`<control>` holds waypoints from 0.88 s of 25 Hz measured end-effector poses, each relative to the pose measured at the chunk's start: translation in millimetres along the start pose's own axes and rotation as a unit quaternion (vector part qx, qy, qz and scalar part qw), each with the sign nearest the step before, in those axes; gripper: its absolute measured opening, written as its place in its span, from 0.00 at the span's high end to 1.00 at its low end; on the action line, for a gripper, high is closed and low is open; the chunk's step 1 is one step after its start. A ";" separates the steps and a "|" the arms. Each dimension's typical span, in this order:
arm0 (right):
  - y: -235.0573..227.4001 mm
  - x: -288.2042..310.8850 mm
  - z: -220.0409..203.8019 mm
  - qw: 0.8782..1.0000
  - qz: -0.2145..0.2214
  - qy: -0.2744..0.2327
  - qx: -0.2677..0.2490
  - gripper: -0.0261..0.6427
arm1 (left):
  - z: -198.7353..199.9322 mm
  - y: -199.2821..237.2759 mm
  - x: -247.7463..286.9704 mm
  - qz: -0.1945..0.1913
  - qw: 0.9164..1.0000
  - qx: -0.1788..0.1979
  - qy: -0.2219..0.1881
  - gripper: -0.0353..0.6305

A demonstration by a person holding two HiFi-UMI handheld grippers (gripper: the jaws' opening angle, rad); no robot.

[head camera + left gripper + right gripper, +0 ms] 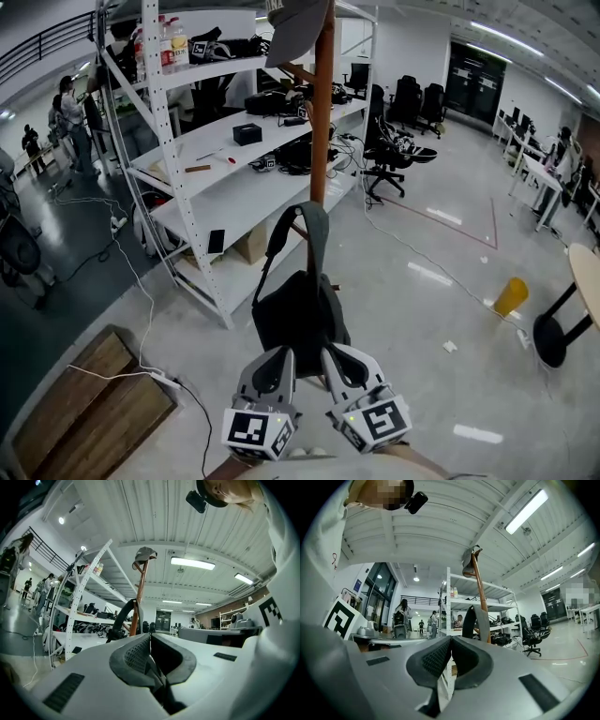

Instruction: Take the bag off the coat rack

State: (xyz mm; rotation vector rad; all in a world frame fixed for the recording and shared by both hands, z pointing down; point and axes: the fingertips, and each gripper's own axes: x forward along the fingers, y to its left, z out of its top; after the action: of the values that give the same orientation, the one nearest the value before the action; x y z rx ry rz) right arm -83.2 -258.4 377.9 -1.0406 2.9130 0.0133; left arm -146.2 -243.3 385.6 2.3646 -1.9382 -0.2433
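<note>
- Nearest the lens in the head view, the left gripper (279, 361) and the right gripper (339, 361) are seen side by side, both pointed at the dark bag (298, 314). The bag is hung by its strap (314, 230) on the wooden coat rack (322, 112), beside white shelving (234, 187). A grey cap (295, 28) is perched on the pole's top. Whether either gripper touches the bag cannot be made out.
- Seen in the left gripper view, the left gripper (150, 637) is shown with jaws pressed together, nothing visible between the pads. The strap (123, 616) is framed just beyond, against the coat rack (139, 597).
- Seen in the right gripper view, the right gripper (451, 639) is likewise closed and empty. The strap (476, 618) is caught just ahead, hooked on the coat rack (480, 597) under the cap (468, 562).
</note>
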 end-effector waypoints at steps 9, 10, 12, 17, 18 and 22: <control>-8.8 0.4 -2.2 1.000 0.005 -0.002 0.010 0.93 | -4.0 -7.1 9.7 0.003 1.000 -0.001 0.001 0.92; -10.0 0.7 -2.7 1.000 0.005 -0.002 0.006 0.94 | -4.3 -7.0 10.7 0.003 1.000 -0.001 0.000 0.92; -12.2 0.8 -3.8 1.000 0.005 -0.001 0.000 0.93 | -5.5 -6.1 13.8 0.003 1.000 0.000 0.000 0.92; -13.1 0.8 1.5 1.000 0.000 -0.010 0.009 0.93 | -12.1 7.4 42.2 0.002 1.000 0.017 0.024 0.92; -14.3 0.0 1.5 1.000 -0.002 -0.009 0.009 0.93 | -11.4 11.4 52.7 0.003 0.999 0.023 0.029 0.91; -19.5 -5.7 -1.7 1.000 -0.005 -0.005 -0.001 0.93 | 3.4 24.8 103.3 0.001 0.999 0.042 0.025 0.62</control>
State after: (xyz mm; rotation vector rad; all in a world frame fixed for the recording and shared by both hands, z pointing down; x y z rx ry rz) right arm -66.5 -270.0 380.1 -1.0526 2.8989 0.0217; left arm -151.1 -349.2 378.4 2.3950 -1.9653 -0.1044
